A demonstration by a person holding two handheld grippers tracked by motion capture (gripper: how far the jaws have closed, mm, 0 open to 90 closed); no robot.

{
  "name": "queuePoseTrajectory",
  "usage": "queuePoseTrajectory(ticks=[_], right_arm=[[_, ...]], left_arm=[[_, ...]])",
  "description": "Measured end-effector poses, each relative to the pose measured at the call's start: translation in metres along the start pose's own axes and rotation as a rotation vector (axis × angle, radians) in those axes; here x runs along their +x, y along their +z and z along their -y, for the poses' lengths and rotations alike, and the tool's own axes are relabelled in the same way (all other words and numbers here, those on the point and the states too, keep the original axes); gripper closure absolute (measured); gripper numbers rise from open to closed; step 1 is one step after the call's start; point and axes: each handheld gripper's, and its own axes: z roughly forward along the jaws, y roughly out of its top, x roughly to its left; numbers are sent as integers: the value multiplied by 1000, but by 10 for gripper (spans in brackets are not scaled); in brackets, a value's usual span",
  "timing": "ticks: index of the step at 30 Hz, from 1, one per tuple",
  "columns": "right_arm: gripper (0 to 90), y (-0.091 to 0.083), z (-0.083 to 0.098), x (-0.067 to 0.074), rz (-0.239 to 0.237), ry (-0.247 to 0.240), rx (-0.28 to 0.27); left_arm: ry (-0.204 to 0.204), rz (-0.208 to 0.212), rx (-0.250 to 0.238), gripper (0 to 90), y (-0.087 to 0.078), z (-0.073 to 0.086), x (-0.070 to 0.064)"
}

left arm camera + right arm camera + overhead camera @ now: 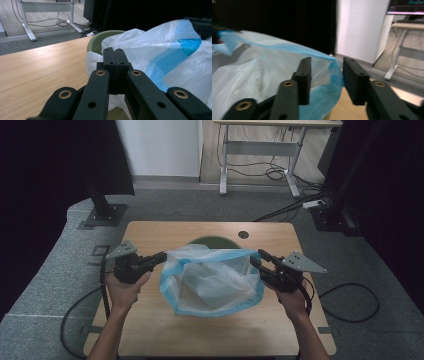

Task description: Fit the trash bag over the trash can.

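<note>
Left gripper (115,53) jaws pressed together at bag (212,280) rim; whether plastic pinched, cannot tell. Right gripper (325,75) jaws apart, straddling blue rim. Green bin (100,40) behind, on table (150,330).

The bench (150,320) is pale wood with a visible grain and a smooth, faintly satin face. Between the two sets of fingers hangs the bag (212,282), thin crinkled plastic film, translucent white with a glossy blue band along its rim. Just beyond the left gripper (115,53) fingers, the bin (96,43) has a smooth, matt green rim, seemingly plastic. The fingers (355,80) of the right gripper (325,77) are matt black plastic with brass-coloured metal bushings. The floor (45,285) is rough grey carpet.
</note>
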Motion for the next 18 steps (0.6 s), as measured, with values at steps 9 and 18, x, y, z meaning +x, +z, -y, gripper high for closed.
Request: queuePoseTrajectory(ticks=[9, 18], right_arm=[[480, -11, 26, 2, -25, 66, 47], [798, -4, 32, 1, -60, 78, 52]], left_arm=[[5, 1, 5, 900, -1, 5, -3], [9, -6, 0, 900, 0, 6, -3]])
